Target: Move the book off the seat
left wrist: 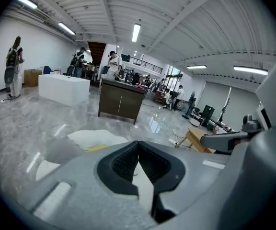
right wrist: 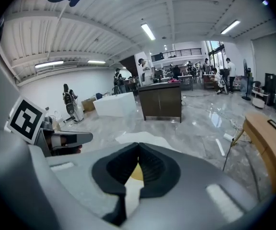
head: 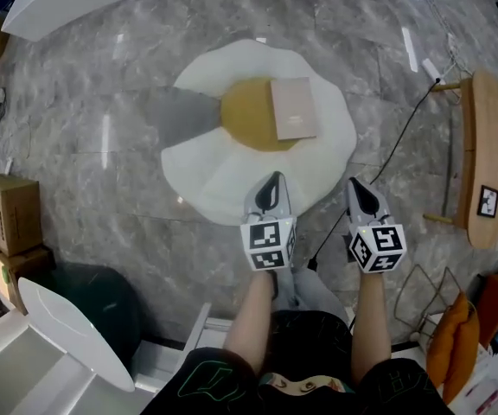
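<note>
A pale pink book (head: 294, 108) lies flat on the right part of the yellow centre of a fried-egg-shaped floor seat (head: 223, 175), white around the edge. My left gripper (head: 272, 180) hovers over the seat's near rim, jaws shut and empty, a short way short of the book. My right gripper (head: 359, 184) hangs beside it, off the seat's near right edge, also shut and empty. In the left gripper view the shut gripper (left wrist: 138, 143) points over the seat (left wrist: 97, 138). In the right gripper view the shut gripper (right wrist: 138, 145) points at the seat (right wrist: 138, 139).
A wooden bench (head: 482, 158) stands at the right, with a black cable (head: 396, 145) running across the marble floor to it. Cardboard boxes (head: 7, 214) sit at the left. A dark cabinet (left wrist: 121, 102), a white block (left wrist: 63, 87) and several people are farther off.
</note>
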A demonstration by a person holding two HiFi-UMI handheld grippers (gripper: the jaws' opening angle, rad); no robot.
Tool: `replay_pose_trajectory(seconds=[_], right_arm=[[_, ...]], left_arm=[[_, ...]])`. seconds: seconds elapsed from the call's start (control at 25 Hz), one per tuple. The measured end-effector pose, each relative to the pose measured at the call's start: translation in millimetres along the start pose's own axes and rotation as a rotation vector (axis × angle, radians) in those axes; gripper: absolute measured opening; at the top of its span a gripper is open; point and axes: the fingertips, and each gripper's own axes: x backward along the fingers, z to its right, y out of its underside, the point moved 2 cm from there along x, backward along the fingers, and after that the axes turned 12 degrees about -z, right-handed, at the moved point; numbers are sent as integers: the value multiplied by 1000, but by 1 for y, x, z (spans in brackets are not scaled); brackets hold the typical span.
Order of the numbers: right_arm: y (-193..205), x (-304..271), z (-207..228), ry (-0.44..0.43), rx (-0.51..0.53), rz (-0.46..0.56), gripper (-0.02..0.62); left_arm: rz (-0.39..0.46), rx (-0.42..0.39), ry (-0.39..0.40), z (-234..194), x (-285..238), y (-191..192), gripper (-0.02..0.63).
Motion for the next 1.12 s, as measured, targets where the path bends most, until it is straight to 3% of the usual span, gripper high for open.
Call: replay_pose_trajectory(seconds=[0.52, 0.88, 1.12], right_arm=[[17, -141, 46, -56, 34, -165, 2], [90, -292, 116, -132, 63, -291, 2], [127, -356, 142, -140, 46, -338, 3]], left_arm=[[-141, 53, -4, -46, -134, 40, 11], [-259, 85, -13, -58, -282, 118, 12], [-335, 93, -45, -70, -351, 157, 12]])
